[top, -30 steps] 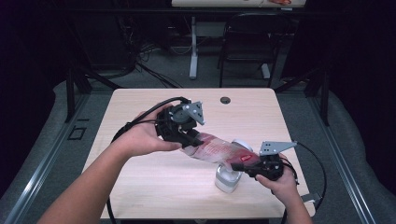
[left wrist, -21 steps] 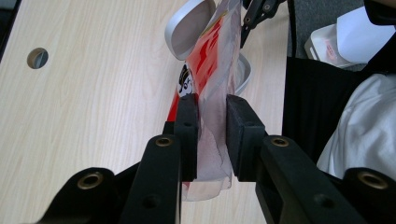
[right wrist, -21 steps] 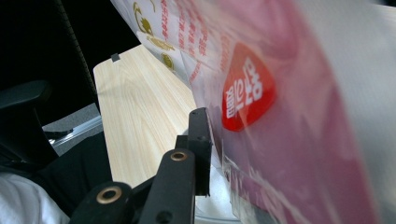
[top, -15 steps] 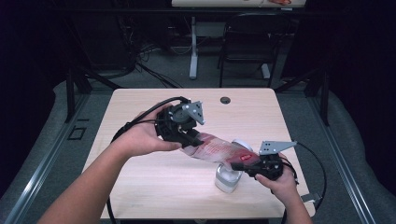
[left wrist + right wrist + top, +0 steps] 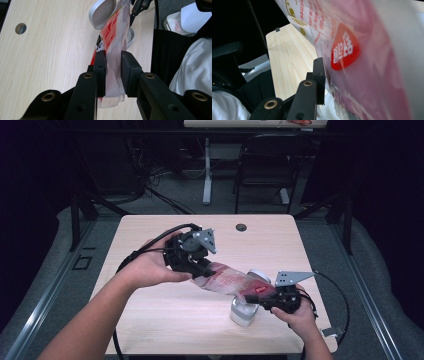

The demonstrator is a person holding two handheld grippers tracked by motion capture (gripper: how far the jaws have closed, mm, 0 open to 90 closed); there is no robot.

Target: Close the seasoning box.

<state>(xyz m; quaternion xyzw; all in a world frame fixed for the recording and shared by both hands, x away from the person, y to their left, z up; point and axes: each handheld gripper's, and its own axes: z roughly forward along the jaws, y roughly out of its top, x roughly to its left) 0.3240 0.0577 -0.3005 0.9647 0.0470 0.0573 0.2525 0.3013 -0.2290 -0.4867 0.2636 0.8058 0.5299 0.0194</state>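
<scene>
Stretching between the two grippers above the near right part of the table (image 5: pixel 165 320), the plastic packet (image 5: pixel 231 281) looks light and limp: a thin, glossy film printed in red and white that creases and folds where it is pinched, so it will likely sag in the middle, slip under a loose hold and tear if pulled hard. Nearest the person, the right gripper (image 5: pixel 260 296) has the packet's lower end; in the right gripper view one black jaw presses against the film beside a red badge (image 5: pixel 344 48), while the other jaw is covered by the packet, so the grip reads as closed on it. Farther off, the left gripper (image 5: pixel 113 71) is narrowed onto the other end, its two pads (image 5: pixel 100 72) set on either side of the crumpled film. Sealed edges and corners seem the best places to hold, since the film is doubled and stiffer there. Under the packet stands a white container (image 5: pixel 244 312) with a hinged lid (image 5: pixel 102 12) tipped open; its inside is hidden. Whether the packet is full, empty or already opened cannot be told, and its printing is too blurred to read. A small round grommet (image 5: pixel 241 227) sits at the table's far edge.
</scene>
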